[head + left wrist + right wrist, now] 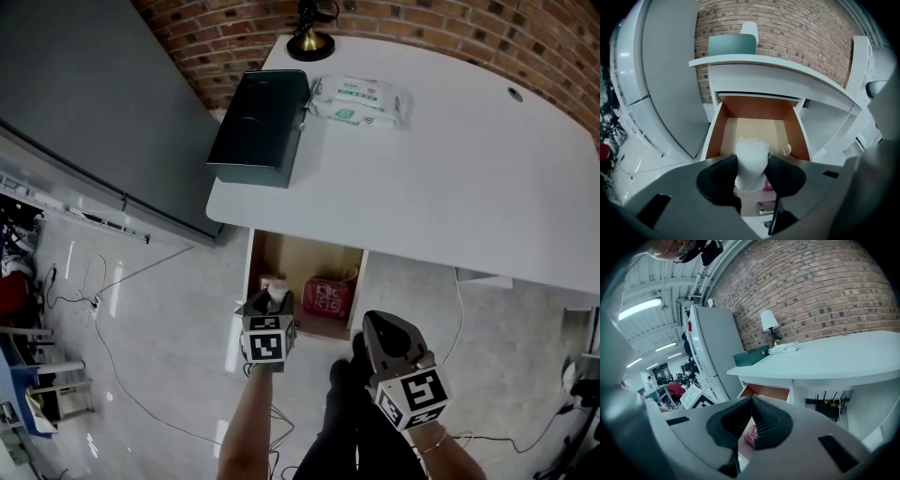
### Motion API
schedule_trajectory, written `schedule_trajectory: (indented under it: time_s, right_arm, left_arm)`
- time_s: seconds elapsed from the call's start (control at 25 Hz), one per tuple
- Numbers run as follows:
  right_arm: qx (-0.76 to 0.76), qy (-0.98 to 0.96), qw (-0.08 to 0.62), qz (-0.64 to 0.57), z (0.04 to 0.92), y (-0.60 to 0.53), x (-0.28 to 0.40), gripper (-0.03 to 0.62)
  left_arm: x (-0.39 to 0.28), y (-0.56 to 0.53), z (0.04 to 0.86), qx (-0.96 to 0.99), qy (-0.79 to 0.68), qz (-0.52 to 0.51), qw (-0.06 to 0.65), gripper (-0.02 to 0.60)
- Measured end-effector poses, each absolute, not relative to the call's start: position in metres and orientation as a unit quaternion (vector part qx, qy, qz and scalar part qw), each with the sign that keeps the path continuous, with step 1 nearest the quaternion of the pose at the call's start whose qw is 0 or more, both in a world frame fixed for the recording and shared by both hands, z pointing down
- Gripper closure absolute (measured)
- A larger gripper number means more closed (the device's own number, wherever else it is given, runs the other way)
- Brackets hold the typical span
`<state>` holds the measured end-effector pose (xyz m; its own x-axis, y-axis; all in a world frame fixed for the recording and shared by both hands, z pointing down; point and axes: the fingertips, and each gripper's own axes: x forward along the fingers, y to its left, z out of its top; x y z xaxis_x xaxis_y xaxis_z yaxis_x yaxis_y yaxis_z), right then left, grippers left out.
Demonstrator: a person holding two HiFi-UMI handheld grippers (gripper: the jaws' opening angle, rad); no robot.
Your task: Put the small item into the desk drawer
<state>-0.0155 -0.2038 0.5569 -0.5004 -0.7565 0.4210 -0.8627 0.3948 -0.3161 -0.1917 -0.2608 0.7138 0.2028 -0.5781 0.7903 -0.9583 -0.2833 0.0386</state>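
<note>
The white desk (450, 159) fills the upper right of the head view, its curved top mostly bare. At the desk's upper-left corner, right by the brick wall, stands a brass lamp base (310, 39). Just below that, a dark green box (260, 127) lies along the left edge, with a pack of wet wipes (361, 101) just beside it on the right. A small round cable hole (514, 95) shows toward the far right. Under the front edge the drawer (305, 258) stands pulled out, wooden inside, and a red packet (326, 297) lies on its bottom at centre frame. Below is glossy pale floor (159, 347), with thin cables (94, 302) trailing across its left side.
</note>
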Motion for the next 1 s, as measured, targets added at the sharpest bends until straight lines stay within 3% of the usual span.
schedule_trajectory:
  time_s: [0.52,0.8,1.0]
  right_arm:
    - [0.484,-0.825,0.113,0.270,0.587,-0.205,0.004,0.588]
    - [0.476,-0.825,0.121,0.279,0.599,-0.209,0.007,0.588]
    - [0.471,-0.825,0.125,0.288,0.609,-0.210,0.003,0.588]
  left_arm:
    - [-0.178,-0.289,0.790,0.690,-0.507,0.413,0.312,0.385]
    - [-0.170,-0.302,0.808,0.676,-0.483,0.417,0.370,0.387]
    - [-0.169,-0.318,0.821,0.676,-0.479,0.432,0.358,0.387]
